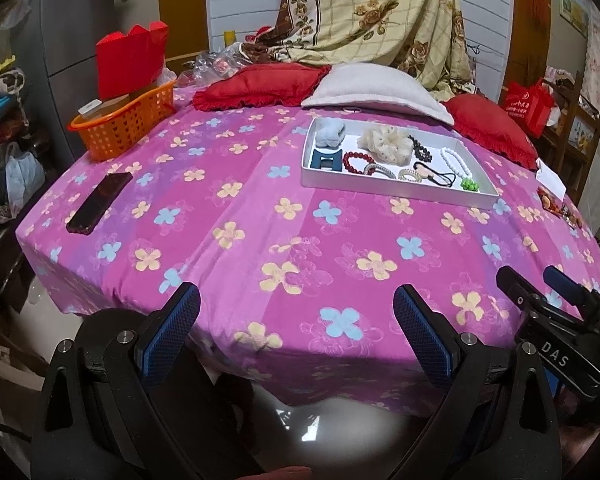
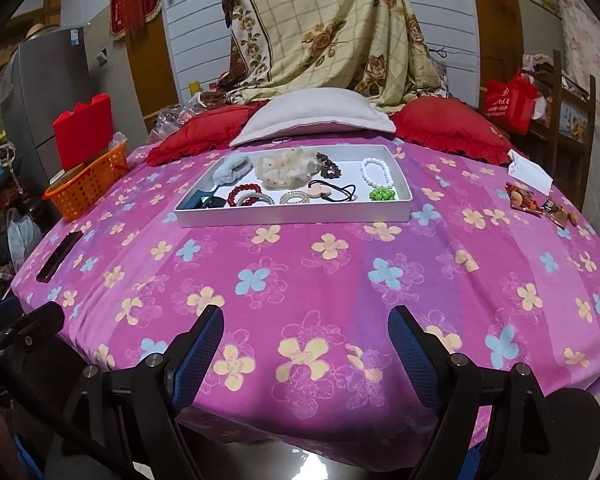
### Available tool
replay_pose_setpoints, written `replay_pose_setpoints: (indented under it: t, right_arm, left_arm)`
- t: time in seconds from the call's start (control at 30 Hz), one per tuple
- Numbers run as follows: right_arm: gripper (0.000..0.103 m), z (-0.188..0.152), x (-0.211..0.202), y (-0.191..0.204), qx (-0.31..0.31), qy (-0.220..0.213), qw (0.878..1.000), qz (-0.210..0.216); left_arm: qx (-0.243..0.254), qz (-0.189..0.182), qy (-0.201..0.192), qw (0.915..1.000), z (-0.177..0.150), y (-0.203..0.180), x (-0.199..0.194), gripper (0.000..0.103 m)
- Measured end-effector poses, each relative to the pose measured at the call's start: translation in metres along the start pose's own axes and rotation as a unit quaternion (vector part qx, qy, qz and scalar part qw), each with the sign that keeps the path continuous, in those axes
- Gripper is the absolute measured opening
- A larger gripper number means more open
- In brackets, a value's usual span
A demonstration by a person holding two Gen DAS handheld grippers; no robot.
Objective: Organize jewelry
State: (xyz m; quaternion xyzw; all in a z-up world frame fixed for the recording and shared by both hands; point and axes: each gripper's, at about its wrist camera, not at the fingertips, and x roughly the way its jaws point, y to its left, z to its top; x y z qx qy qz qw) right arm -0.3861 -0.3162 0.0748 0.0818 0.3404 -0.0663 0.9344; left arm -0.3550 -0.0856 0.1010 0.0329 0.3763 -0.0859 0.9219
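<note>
A white tray (image 1: 396, 191) (image 2: 292, 216) sits on the pink flowered table toward the back. It holds a cream scrunchie (image 2: 285, 168), a grey scrunchie (image 2: 229, 169), a red bead bracelet (image 2: 240, 193), a white bead bracelet (image 2: 376, 173), a green bead piece (image 2: 382, 193), a dark bead bracelet (image 2: 329, 165), black hair ties (image 2: 338, 192) and a blue clip (image 2: 198, 199). My left gripper (image 1: 296, 300) is open and empty above the near table edge. My right gripper (image 2: 306, 322) is open and empty too, and shows at the right of the left wrist view (image 1: 536, 280).
An orange basket (image 1: 120, 124) with a red box stands at the back left. A black phone (image 1: 100, 202) lies at the left edge. Red and white cushions (image 2: 312, 120) line the back. Snack packets (image 2: 536, 204) and a white paper lie at the right.
</note>
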Motion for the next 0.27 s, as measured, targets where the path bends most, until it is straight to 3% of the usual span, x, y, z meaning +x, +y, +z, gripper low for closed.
replay_pose_setpoints:
  t: [0.27]
  right_arm:
    - [0.083,0.0,0.015,-0.002,0.005,0.015,1.0,0.006]
  left_arm:
    - [0.004,0.006,0.017,0.9998,0.002,0.002,0.017,0.097]
